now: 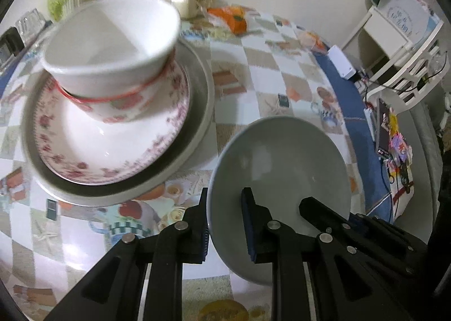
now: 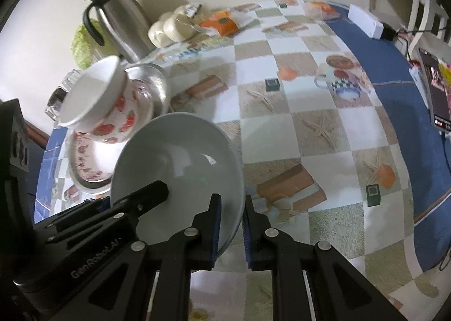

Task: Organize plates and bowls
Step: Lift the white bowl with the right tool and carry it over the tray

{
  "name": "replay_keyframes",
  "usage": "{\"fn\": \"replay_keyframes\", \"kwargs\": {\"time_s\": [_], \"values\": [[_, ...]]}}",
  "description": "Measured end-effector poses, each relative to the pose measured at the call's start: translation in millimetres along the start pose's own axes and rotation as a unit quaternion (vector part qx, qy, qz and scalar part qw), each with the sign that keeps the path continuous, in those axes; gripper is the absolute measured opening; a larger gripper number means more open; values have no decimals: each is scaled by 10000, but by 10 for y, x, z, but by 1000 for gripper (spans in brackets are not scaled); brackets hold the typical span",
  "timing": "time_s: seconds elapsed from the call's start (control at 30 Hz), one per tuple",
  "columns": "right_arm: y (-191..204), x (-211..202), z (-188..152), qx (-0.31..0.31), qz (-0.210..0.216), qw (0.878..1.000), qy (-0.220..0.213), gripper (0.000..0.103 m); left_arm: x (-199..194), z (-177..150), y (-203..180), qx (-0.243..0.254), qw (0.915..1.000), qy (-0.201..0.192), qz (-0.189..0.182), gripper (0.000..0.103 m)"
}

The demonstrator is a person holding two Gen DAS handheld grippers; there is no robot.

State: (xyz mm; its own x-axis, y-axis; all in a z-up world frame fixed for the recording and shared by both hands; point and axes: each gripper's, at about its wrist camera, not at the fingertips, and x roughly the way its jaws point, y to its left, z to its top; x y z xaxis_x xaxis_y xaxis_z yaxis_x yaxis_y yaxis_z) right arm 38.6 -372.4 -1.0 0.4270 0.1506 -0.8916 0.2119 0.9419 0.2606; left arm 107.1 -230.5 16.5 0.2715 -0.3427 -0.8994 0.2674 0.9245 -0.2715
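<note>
A plain grey bowl [image 1: 282, 169] hangs tilted over the checked tablecloth, held by both grippers. My left gripper [image 1: 225, 194] is shut on its left rim, one pad inside and one outside. My right gripper [image 2: 231, 200] is shut on the opposite rim of the grey bowl [image 2: 174, 157]; its finger [image 1: 315, 208] shows inside the bowl in the left wrist view. To the left stands a stack: a white bowl with red fruit print [image 1: 112, 48] on a floral plate [image 1: 112, 149] on a grey plate [image 1: 201, 112]. The right wrist view shows the printed bowl [image 2: 93, 101] behind the grey bowl.
A steel jug [image 2: 118, 19], a bag of white buns [image 2: 172, 28] and an orange packet [image 2: 222, 22] line the wall side. A glass [image 2: 152, 81] stands by the stack. A white box [image 2: 366, 22] and a lit screen [image 2: 437, 90] lie at the right; white shelves [image 1: 394, 39] beyond.
</note>
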Motion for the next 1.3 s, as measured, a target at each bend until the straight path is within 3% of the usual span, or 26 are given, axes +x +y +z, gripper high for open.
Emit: {"fn": "replay_keyframes", "kwargs": {"time_s": [0.53,1.3], "values": [[554,-607,231,-351,182,9976,-561,16,-768,154,113,24,9971,-758,29,22],[1175,-636,478,-793,299,9945,-616,16,-1126,372,600,-185,9940,-1065,181,22]]}}
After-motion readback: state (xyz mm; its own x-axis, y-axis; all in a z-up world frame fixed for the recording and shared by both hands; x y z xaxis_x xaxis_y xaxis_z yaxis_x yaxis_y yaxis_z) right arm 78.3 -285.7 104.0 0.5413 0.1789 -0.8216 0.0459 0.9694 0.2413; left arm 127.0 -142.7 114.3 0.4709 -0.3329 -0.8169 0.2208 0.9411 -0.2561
